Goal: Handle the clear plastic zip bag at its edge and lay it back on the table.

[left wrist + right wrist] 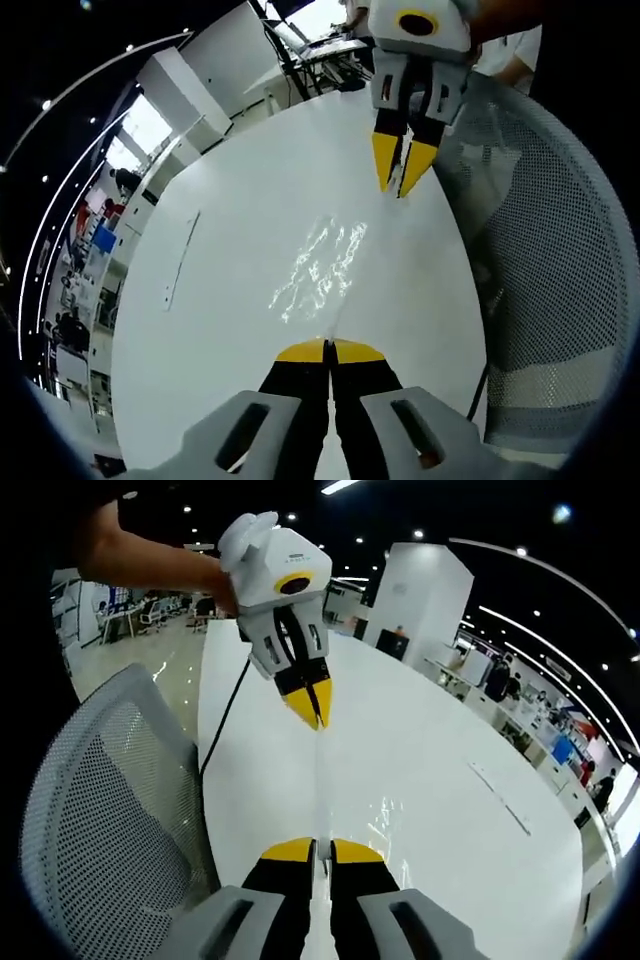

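Looking along the left gripper [328, 349], its yellow-tipped jaws are pressed together on the near edge of the clear plastic zip bag [322, 268], a glinting, hard-to-trace sheet stretched above the white table [230, 270]; the right gripper [403, 168] pinches its far edge beside a grey mesh chair [540, 260]; in the right gripper view, the right gripper [322, 848] clamps the bag [330, 790], barely visible edge-on, the left gripper [312, 702] opposite; office desks stand behind.

clear bag [322, 265] outline barely traceable on white table [230, 330], mesh chair [540, 260] cut off
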{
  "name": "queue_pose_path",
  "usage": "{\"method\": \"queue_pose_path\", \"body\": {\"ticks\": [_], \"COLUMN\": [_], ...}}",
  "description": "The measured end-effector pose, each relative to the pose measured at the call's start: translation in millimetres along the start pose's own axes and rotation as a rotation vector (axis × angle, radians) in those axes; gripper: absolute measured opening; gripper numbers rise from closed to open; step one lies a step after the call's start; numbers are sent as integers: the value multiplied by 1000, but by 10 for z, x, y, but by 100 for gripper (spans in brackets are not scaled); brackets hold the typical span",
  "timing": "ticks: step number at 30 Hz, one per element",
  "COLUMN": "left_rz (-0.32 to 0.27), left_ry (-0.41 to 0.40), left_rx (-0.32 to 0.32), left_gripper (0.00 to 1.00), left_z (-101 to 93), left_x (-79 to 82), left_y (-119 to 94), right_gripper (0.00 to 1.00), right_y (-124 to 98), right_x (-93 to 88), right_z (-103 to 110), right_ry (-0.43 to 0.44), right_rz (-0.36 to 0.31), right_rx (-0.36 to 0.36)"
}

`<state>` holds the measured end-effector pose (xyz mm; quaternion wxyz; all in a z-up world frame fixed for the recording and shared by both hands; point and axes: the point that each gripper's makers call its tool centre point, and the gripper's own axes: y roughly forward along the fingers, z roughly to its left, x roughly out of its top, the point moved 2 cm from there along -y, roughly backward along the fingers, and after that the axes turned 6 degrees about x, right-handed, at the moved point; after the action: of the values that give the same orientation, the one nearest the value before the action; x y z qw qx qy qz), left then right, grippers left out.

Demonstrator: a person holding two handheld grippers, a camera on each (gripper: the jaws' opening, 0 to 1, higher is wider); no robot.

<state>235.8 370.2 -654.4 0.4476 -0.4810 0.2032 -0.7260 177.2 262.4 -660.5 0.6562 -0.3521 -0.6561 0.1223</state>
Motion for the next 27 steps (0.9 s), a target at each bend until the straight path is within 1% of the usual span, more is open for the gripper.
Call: {"method": "queue_pose_path", "body": {"ticks": [1,5,7,10,13,16,18,23,27], "left_rz": [0,7,8,8,11,12,11,3,-7], "left_ry": [13,30,41,49,55,63,63,57,41], "left_rx": [1,-2,-2,-2,-5,-7,-9,-10,-13], "left_gripper": [0,0,0,0,0,0,0,0,0], "left_z": [-7,-17,-20,-25,-41,-55,-64,-62,-55], "left_x": [16,26,34,44,41,51,62,97,129], "left_y": [5,14,12,8,8,4,2,-12,-25], "right_gripper": [9,10,12,13,14,15,15,14,13], "right_y": [-4,-36,-59,-103,-138,-187,-206,-202,-151], "right_x": [20,88,140,193,213,272,292,261,192], "right_z": [7,8,-19,-65,-81,-104,-135,-240,-235], "right_ry": [9,-10,12,18,37,62,72,72,81], "right_rz": [2,-5,-19,-24,-7,-23,-22,-12,1], "right_rx": [7,4,5,3,17,25,25,4,15]}}
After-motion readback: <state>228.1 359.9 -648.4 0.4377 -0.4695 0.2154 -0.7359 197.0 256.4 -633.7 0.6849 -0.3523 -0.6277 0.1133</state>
